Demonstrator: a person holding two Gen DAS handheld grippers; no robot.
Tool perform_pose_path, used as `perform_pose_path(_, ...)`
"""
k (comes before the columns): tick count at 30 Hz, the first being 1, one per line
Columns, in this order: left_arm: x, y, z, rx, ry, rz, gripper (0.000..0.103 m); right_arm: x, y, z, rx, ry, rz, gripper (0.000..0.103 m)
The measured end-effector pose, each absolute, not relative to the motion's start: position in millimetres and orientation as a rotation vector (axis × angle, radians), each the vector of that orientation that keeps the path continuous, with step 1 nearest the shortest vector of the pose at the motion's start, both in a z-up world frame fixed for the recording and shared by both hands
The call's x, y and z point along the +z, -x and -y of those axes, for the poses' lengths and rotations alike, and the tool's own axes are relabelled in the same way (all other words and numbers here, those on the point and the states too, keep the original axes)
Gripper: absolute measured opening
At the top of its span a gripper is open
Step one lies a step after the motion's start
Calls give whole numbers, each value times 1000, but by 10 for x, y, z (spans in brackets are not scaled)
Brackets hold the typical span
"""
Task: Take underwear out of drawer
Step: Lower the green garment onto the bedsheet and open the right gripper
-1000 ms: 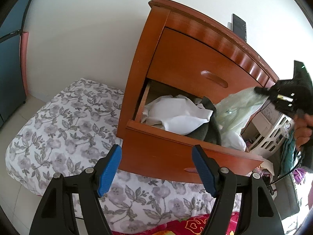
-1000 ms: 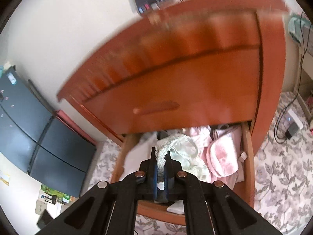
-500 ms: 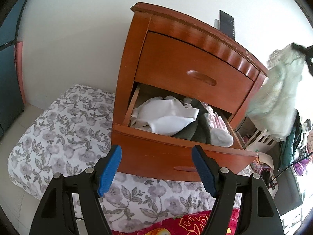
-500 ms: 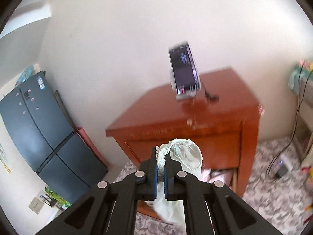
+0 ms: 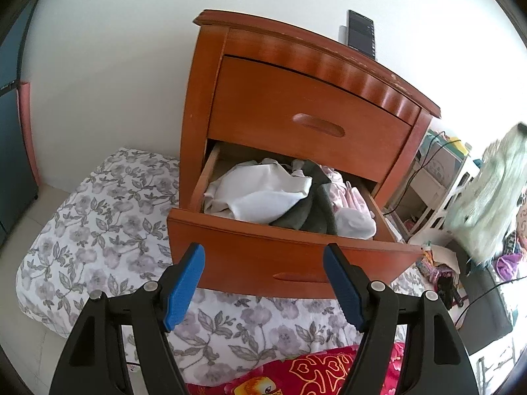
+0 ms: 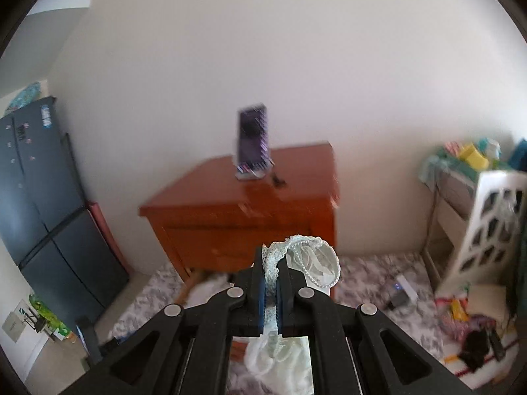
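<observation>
My right gripper (image 6: 270, 283) is shut on pale green lace underwear (image 6: 306, 260), held high in the air in front of the wooden nightstand (image 6: 230, 217). In the left wrist view the same underwear (image 5: 484, 204) hangs blurred at the right edge. The lower drawer (image 5: 283, 256) stands pulled out, holding white, grey and pink clothes (image 5: 263, 194). My left gripper (image 5: 263, 283) is open with nothing between its blue pads, just in front of the drawer's front panel.
A phone (image 5: 360, 34) stands on the nightstand top. A floral quilt (image 5: 98, 223) covers the floor around it. A dark fridge (image 6: 42, 204) is at the left, a white shelf unit (image 6: 487, 223) and scattered items at the right.
My right gripper has risen and pulled back with the green underwear, lifting it out of the drawer and off to the right. My left gripper drew back slightly from the drawer.
</observation>
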State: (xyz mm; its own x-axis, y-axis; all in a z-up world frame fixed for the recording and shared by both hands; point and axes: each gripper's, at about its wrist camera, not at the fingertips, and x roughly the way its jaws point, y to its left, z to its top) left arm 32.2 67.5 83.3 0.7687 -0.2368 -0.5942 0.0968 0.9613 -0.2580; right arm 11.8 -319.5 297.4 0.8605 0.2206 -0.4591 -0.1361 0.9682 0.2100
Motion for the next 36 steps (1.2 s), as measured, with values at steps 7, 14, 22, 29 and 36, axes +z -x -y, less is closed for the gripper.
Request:
perform_pose_path(7, 771, -347, -579, -185, 191, -695, 75, 2033, -310, 3587, 86, -221, -680, 5)
perform_pose_path(14, 687, -402, -534, -177, 177, -725, 75, 1086, -537, 3857, -3, -253, -844, 5)
perform_pose_path(22, 598, -494, -515, -172, 167, -757, 75, 97, -899, 3937, -102, -242, -1029, 7)
perform_pose_path(29, 632, -663, -565, -164, 157, -771, 75, -641, -1056, 3953, -152, -274, -1179, 8)
perform_pose_path(36, 842, -1032, -571, -219, 193, -776, 75, -856, -1077, 3954, -150, -250, -1231, 10)
